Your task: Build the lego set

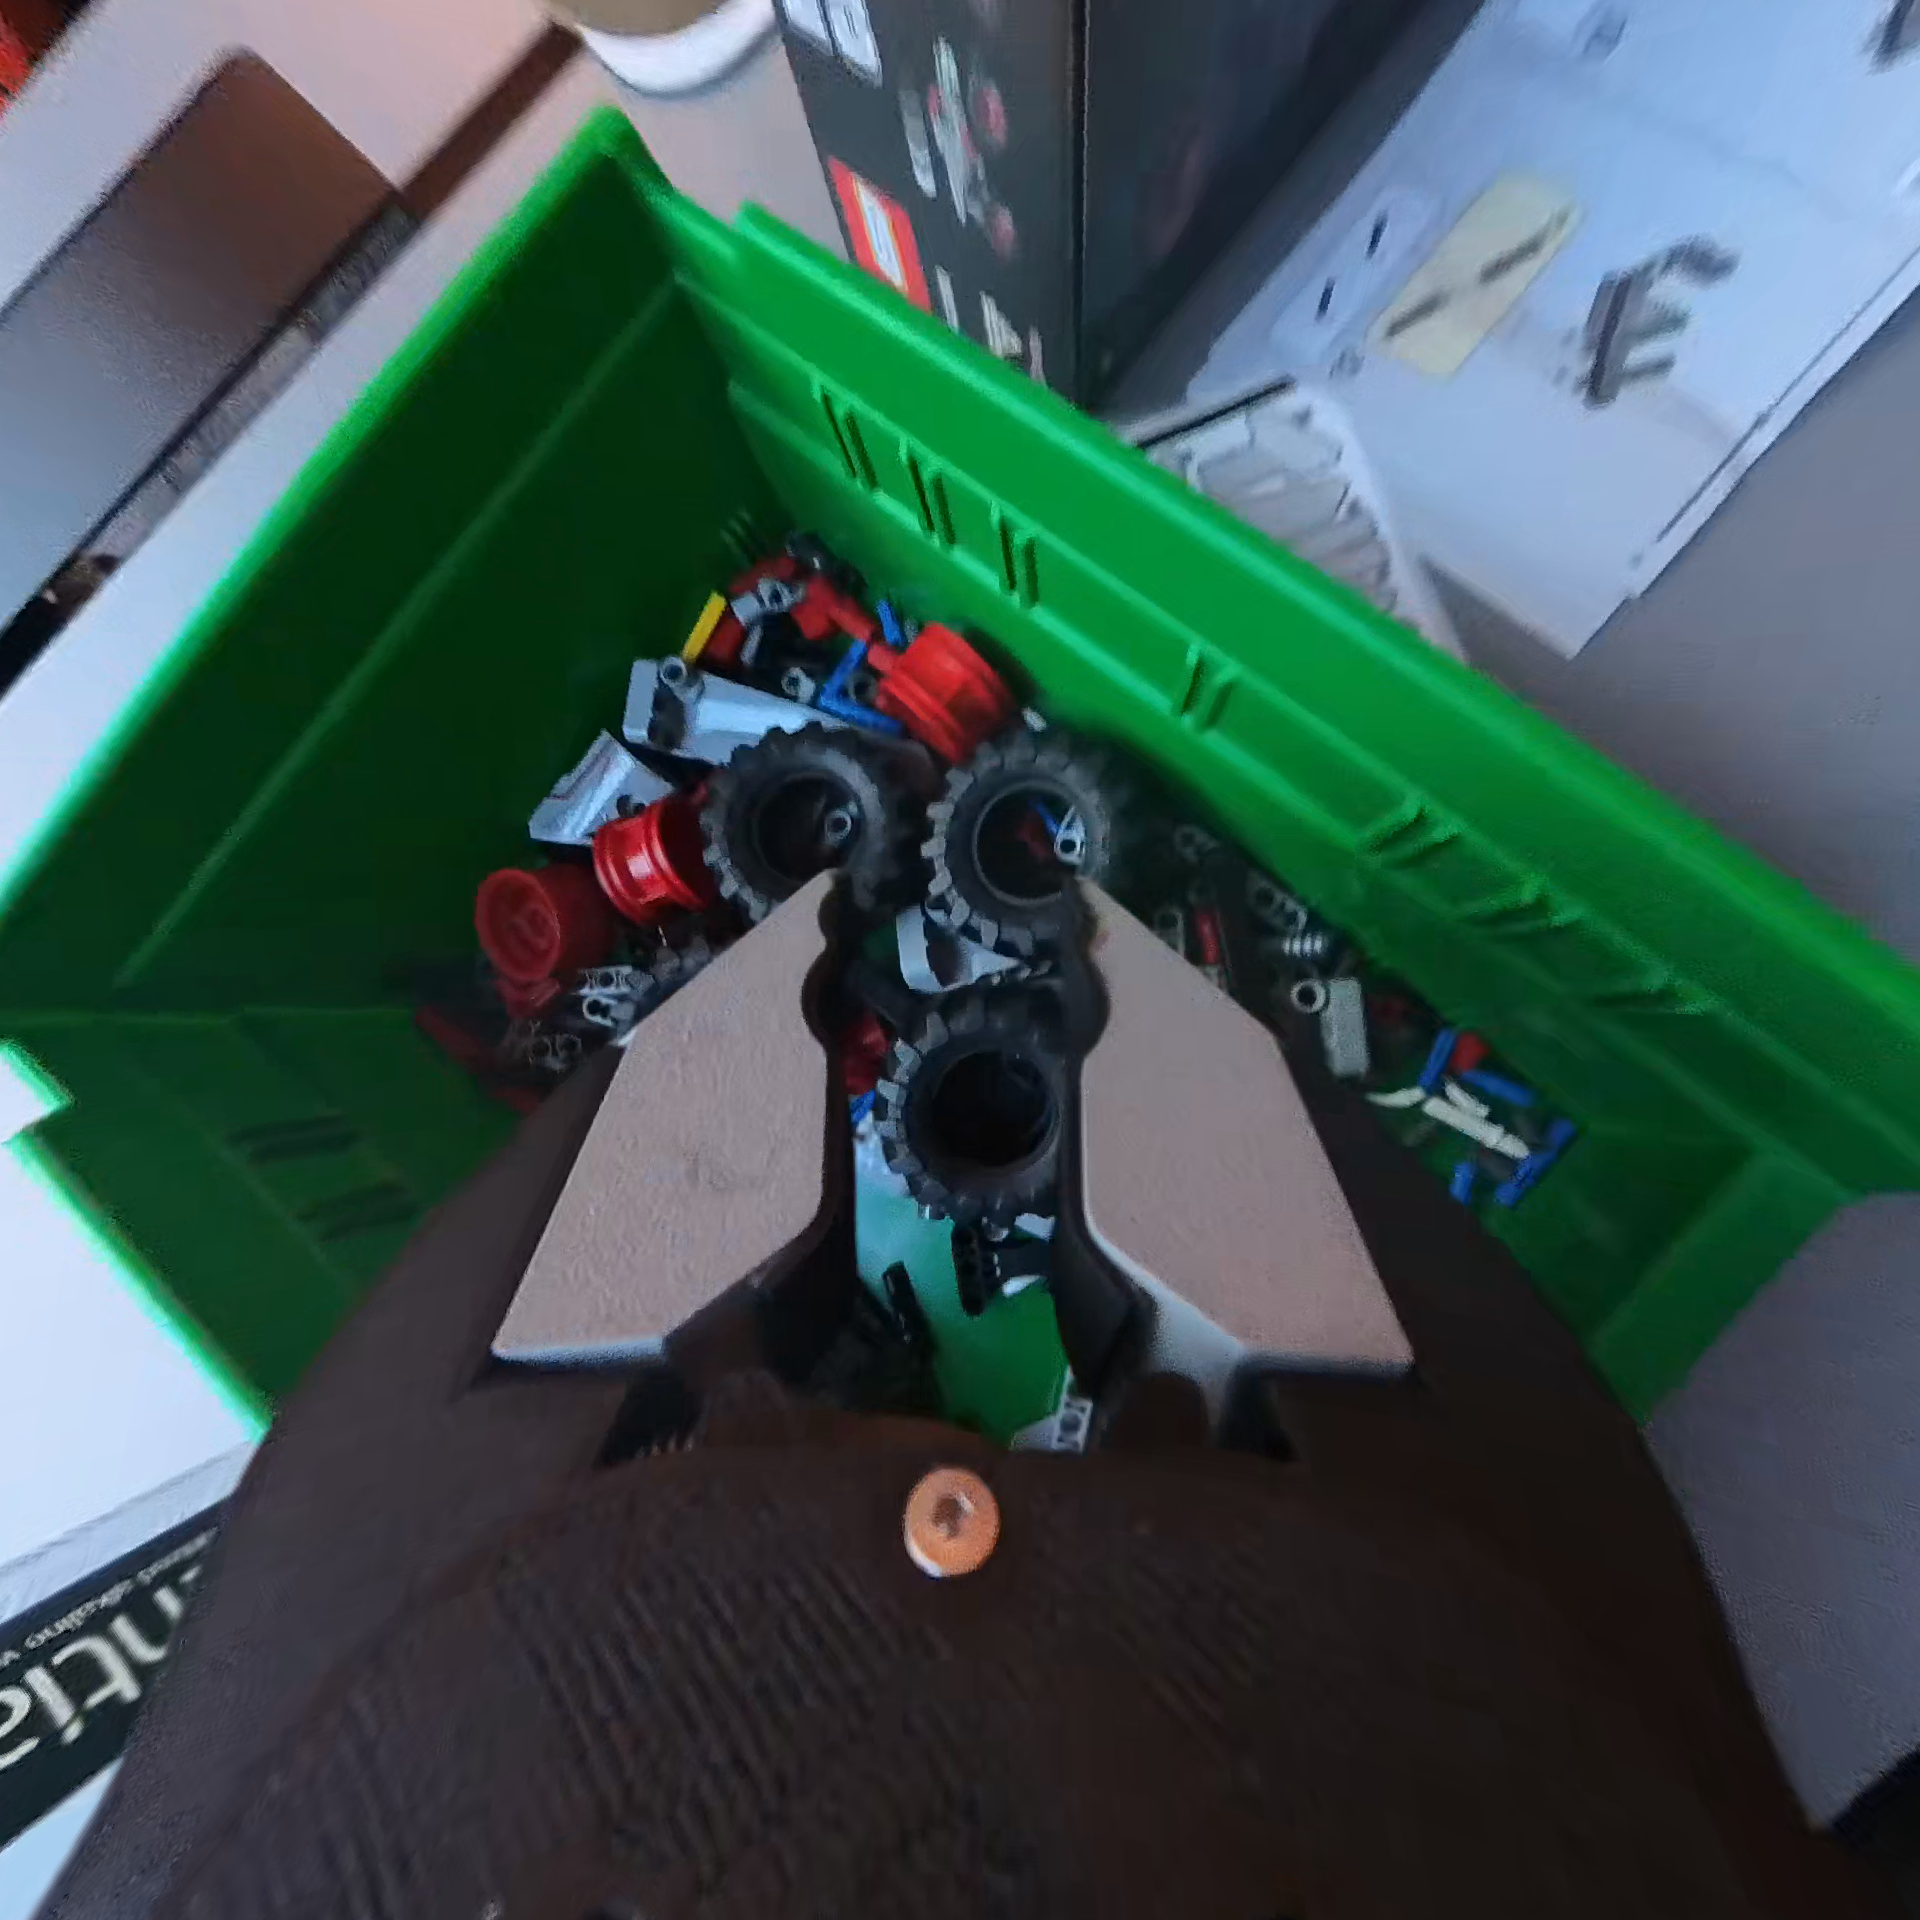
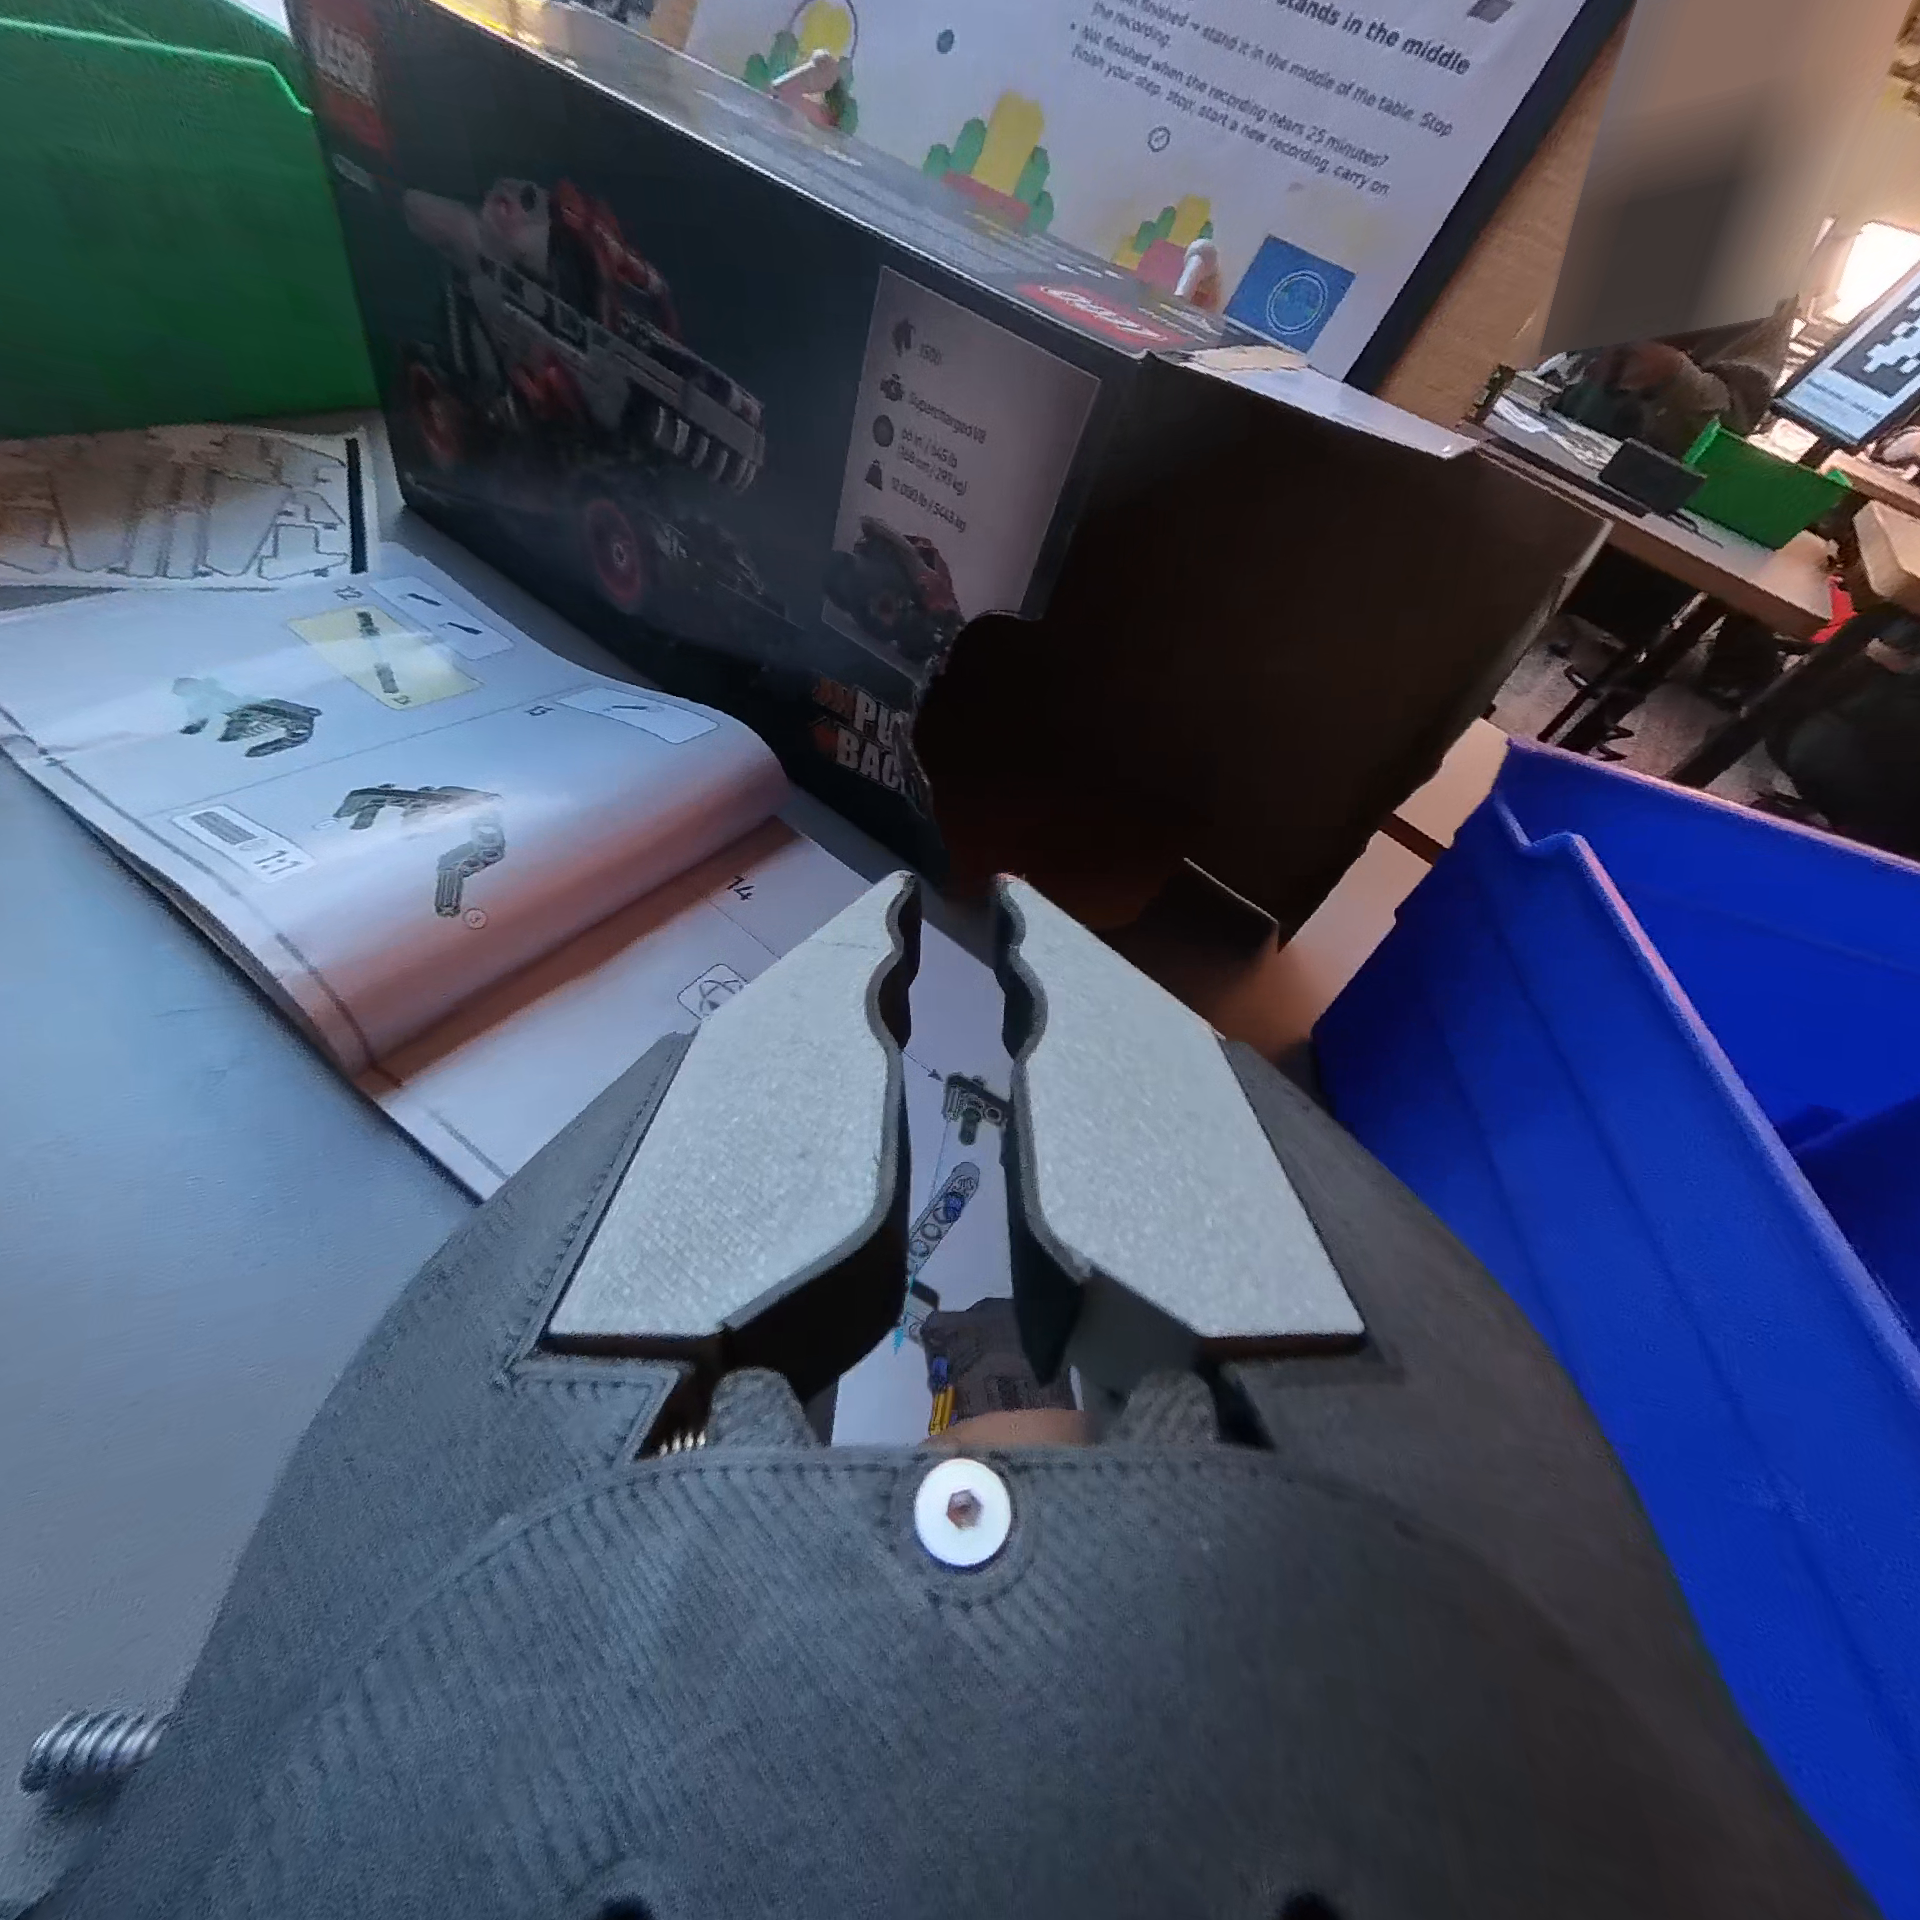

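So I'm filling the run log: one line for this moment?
left gripper: open, over green bin, above tires | right gripper: slightly open, empty, over manual | set box behind

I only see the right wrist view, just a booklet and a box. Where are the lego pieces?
Observer: Piled in the green bin, right under the left gripper.
Operator: Any wheels in there?
Observer: Yes, three black tyres and some red hubs.
Operator: Is the left gripper holding one?
Observer: No. Its jaws are open, and the nearest tyre shows between them.
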A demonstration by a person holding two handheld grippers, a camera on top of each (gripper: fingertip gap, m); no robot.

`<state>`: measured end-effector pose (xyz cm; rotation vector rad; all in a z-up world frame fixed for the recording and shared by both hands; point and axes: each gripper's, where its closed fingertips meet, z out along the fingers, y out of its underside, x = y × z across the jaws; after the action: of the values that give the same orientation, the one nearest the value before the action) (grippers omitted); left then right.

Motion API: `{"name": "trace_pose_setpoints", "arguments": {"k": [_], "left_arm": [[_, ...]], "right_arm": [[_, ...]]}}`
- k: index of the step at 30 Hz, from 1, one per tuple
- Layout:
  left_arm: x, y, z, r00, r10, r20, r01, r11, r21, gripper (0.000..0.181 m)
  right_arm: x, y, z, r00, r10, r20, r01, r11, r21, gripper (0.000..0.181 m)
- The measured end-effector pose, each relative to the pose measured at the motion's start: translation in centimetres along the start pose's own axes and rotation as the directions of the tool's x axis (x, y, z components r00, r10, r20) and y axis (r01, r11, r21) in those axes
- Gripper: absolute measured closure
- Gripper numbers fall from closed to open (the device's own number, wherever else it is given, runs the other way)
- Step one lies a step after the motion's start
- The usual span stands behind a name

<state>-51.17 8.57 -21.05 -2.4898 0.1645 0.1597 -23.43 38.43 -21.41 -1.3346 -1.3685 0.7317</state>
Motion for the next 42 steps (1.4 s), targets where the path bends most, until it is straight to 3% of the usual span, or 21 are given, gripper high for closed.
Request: {"name": "trace_pose_setpoints", "arguments": {"k": [3,6,10,15,35,42], "left_arm": [[-0.1,2.1,0.4,0.998,0.038,0.053,-0.033,0.995,-0.098,0.144],[1.0,3.9,-1.1,0.990,0.112,0.083,-0.099,0.984,-0.148,0.147],[4.1,6.8,-2.0,0.990,0.139,-0.011,-0.138,0.966,-0.220,0.155],[5.3,9.2,-1.3,0.993,0.105,-0.061,-0.119,0.939,-0.321,0.155],[4.5,9.2,-1.5,0.999,0.040,-0.005,-0.039,0.940,-0.338,0.158],[3.6,8.4,-2.6,1.000,-0.005,0.019,0.010,0.949,-0.315,0.167]], "right_arm": [[0.3,0.0,0.1,1.000,0.003,-0.013,-0.003,1.000,-0.003,0.172],[0.4,0.0,0.1,1.000,0.011,-0.015,-0.011,1.000,-0.001,0.172],[0.3,0.1,0.2,1.000,0.006,-0.006,-0.006,1.000,-0.004,0.172],[0.0,0.0,0.2,1.000,-0.010,0.011,0.010,1.000,-0.002,0.173],[-0.8,-0.2,0.2,0.998,-0.008,0.054,0.007,1.000,0.008,0.176],[-1.3,-0.3,0.0,0.996,-0.015,0.087,0.014,1.000,0.019,0.177]]}}
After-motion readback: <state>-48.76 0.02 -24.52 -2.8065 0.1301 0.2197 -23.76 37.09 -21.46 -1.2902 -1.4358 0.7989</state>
